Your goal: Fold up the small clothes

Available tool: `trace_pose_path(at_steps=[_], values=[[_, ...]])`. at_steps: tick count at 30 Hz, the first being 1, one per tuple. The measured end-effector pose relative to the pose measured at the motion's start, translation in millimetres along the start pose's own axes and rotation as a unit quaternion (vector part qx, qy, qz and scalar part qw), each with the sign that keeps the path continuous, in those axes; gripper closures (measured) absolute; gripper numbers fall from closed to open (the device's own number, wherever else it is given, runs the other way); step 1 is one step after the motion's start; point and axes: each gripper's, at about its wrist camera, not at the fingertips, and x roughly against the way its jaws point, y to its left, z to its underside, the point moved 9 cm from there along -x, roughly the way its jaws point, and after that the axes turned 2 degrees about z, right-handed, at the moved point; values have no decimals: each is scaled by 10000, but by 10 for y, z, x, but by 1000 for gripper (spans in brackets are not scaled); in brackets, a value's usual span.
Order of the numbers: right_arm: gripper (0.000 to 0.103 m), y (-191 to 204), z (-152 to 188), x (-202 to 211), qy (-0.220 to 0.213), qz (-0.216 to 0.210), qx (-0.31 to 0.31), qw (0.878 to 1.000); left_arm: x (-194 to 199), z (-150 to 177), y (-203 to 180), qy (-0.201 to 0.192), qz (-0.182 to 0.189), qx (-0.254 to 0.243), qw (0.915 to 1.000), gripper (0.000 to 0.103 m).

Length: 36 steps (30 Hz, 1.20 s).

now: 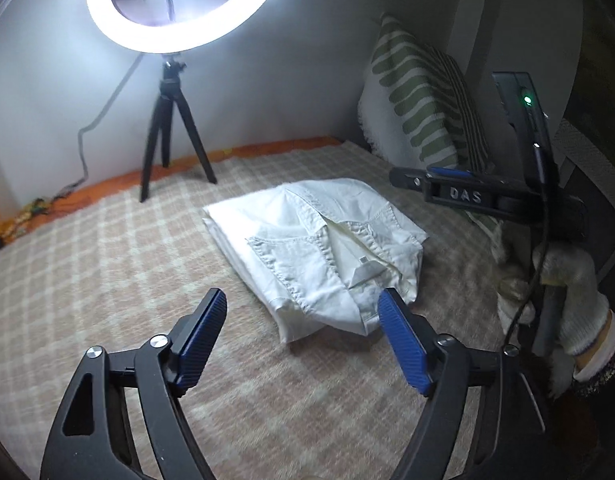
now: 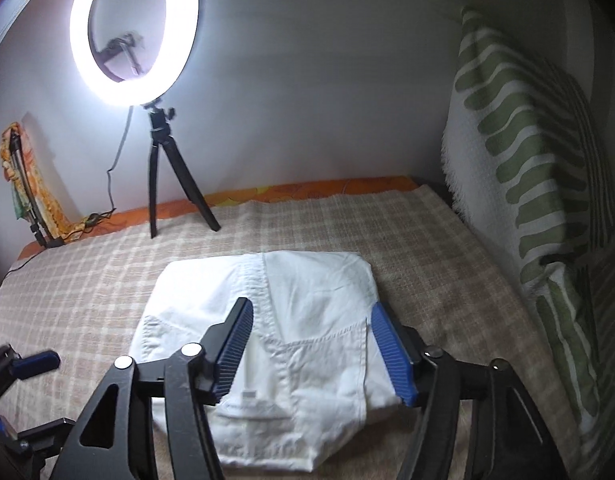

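Left tongs point(image 1: 303, 312) released, jaws spread, nothing between the blue pads point(image 1: 403, 344); hovering off the near corner of the folded white shorts point(image 1: 315, 240), which lie ahead and slightly right in the left wrist view. Right tongs point(image 2: 311, 340) also released, jaws wide, poised directly above the shorts point(image 2: 267, 320), pads straddling the middle seam without pressing on cloth. Shorts resting as a compact folded bundle mid-bed on the checked blanket point(image 1: 107, 260), long axis running from the tongs toward the wall. Right hand nearer, practically over the bundle; left off to the side. Fold probably finished or one tuck short. Beyond: tripod point(image 2: 167, 184) with ring light point(image 2: 135, 32) at the wall, striped pillow point(image 2: 527, 168) to the right.
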Motion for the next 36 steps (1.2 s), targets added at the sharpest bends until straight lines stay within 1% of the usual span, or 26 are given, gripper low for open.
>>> trace_pose_path(at_steps=[1,3,5,6,8,13,17,21,24,28,30,32,36], values=[[32,42,24,103,-71,-13,2,10000,81,11,-9,-52,-2,-6,10000,24],[28,120,77,262,-175,6,9,9998,225,41,-47,-125,66,10,9999,24],[21,190,157,432,-252,42,10,9997,349,92,-95,-207,112,-4,9997,23],[19,221,199,499,-277,67,21,9996,411,125,-131,-245,159,-16,9996,23],[15,293,303,650,-341,207,111,9991,535,192,-191,-317,238,-58,9992,23],[15,404,533,906,-323,271,-18,9991,777,323,-269,-448,240,-1,9987,22],[11,463,637,1119,-455,381,-112,9982,942,385,-290,-531,206,67,9984,22],[9,542,702,1309,-588,413,-82,9974,1034,421,-287,-552,67,90,9984,20],[8,571,707,1408,-712,508,11,9962,1076,442,-293,-568,39,89,9983,16],[6,576,688,1464,-767,478,-24,9959,1131,448,-275,-607,-5,193,9980,0],[6,569,693,1466,-729,425,-70,9964,1149,439,-256,-619,2,273,9977,0],[6,562,699,1477,-735,458,-78,9962,1149,436,-242,-613,-27,281,9977,0],[6,557,706,1487,-748,454,-100,9961,1153,466,-212,-599,-239,276,9975,0]])
